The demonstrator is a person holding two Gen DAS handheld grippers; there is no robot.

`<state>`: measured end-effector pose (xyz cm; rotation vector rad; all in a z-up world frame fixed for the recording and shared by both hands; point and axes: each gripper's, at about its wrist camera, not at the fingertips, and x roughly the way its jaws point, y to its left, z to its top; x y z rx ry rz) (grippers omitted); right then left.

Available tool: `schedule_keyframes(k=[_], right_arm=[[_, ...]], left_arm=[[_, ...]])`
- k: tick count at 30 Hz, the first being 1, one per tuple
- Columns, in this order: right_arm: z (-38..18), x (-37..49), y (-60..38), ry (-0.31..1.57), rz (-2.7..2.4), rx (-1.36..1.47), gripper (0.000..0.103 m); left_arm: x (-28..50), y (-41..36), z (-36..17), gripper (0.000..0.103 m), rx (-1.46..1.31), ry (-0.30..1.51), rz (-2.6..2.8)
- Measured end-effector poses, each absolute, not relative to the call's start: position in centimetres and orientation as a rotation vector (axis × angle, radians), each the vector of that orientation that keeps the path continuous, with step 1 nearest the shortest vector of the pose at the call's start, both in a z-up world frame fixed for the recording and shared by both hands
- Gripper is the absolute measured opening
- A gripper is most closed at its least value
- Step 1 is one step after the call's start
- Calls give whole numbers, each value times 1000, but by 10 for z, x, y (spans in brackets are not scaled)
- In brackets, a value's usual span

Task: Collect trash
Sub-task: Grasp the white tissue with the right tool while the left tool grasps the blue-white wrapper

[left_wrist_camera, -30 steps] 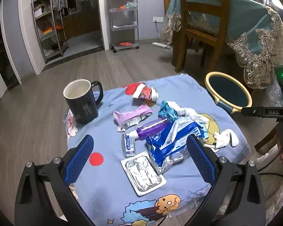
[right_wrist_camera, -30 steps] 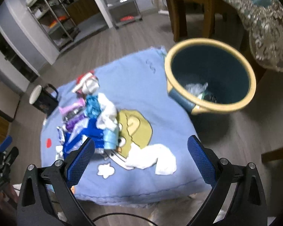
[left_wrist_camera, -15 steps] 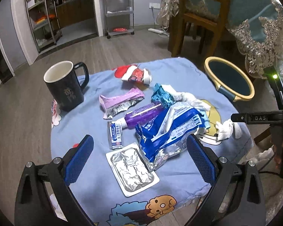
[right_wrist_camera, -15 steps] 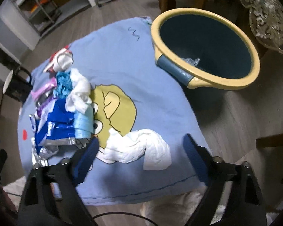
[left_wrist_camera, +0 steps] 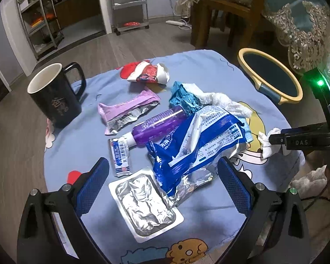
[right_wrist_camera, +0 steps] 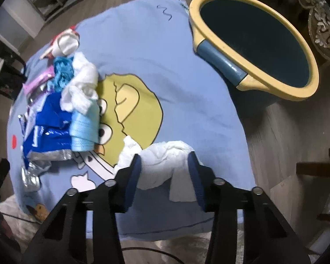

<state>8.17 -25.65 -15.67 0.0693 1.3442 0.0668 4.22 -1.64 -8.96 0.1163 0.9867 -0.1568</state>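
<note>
Trash lies on a blue cartoon cloth. Among it are a big blue wrapper, a purple tube, a pink wrapper, a small sachet, a foil blister pack and a red and white wrapper. My left gripper hangs open low over the blister pack and the blue wrapper's near end. My right gripper points steeply down, its jaws closing. A white tissue is bunched between its pads at the cloth's near right edge. The yellow-rimmed bin stands on the floor beyond.
A black mug stands at the cloth's left. More crumpled tissue, a teal wrapper and a pale blue packet lie beside the blue wrapper. A wooden chair and a lace-edged tablecloth stand behind the bin.
Both grippers have come down closer to the cloth. The right jaws have narrowed from wide apart onto the white tissue, which now humps up between them. The left jaws remain wide.
</note>
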Motion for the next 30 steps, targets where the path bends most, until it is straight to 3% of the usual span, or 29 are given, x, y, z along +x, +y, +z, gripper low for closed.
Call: schedule_keyframes(k=[6,10,16,18,21,23,25,30], right_arm=[[-154,85,-259,1329,62,84,14],[-143,88,-262,1280,68,100,10],[-128,94,-267,1224,73,136,10],[-125,94,-265,1210,85,136,10],[-119,95,-260,1197,98,122,10],[-119,96,-259,1195,102,120,10],[-118,97,-258,1194,104,121,10],[-112,100,-257,1171,119,125,10]], left_arm=[[51,-26,-103,97,152,1013,-175],[54,-28,-107,95,152,1022,-180],[61,-34,-115,82,174,1043,-201],[65,-37,-119,74,194,1058,-201],[68,-40,-126,49,206,1088,-218],[69,-42,-127,45,225,1083,-217],[69,-43,-127,29,232,1077,-233],[67,-48,-116,21,256,1046,-246]])
